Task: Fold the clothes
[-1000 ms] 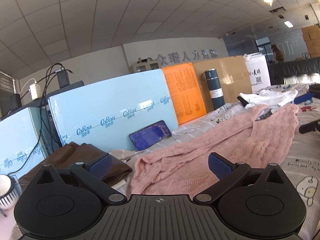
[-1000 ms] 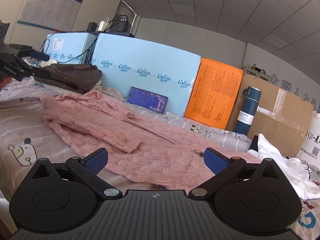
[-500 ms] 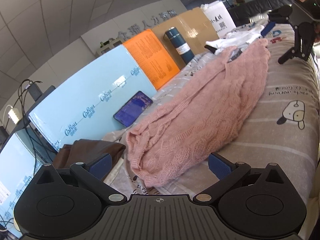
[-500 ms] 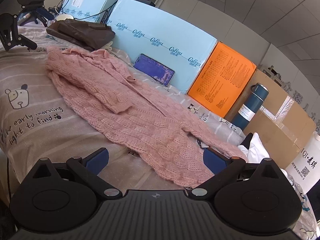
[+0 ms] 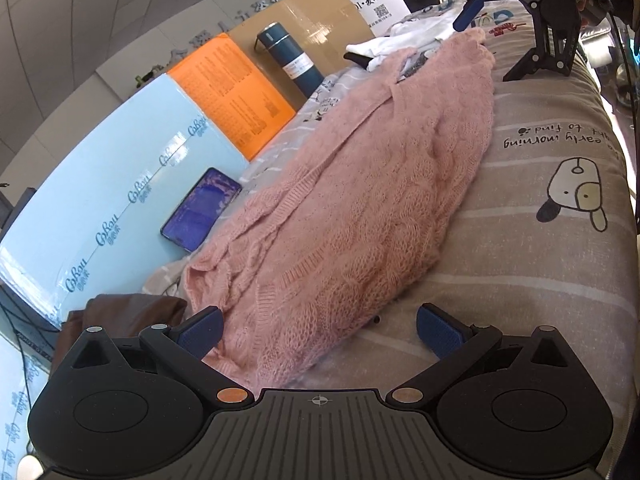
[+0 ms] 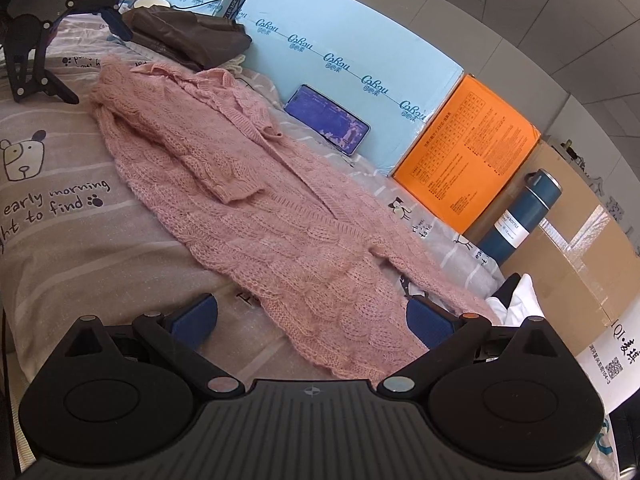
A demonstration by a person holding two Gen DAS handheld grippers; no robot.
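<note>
A pink cable-knit cardigan (image 5: pixel 360 208) lies spread lengthwise on a grey-beige printed bedsheet (image 5: pixel 540 264); it also shows in the right wrist view (image 6: pixel 256 200). My left gripper (image 5: pixel 318 326) is open and empty, hovering just above one end of the cardigan. My right gripper (image 6: pixel 310 318) is open and empty above the opposite end. Each gripper appears in the other's view: the right one (image 5: pixel 516 20) far off, the left one (image 6: pixel 68 36) at the far end.
Light blue boxes (image 6: pixel 344 52), an orange box (image 6: pixel 468 156), a cardboard box (image 6: pixel 572 264) and a dark blue bottle (image 6: pixel 520 216) line the back. A phone (image 6: pixel 326 120) leans on the blue box. A brown garment (image 6: pixel 188 34) and white clothes (image 5: pixel 408 36) lie at the ends.
Both grippers have tilted down and moved closer to the cardigan's two ends. The cardigan has not moved. Both stay open.
</note>
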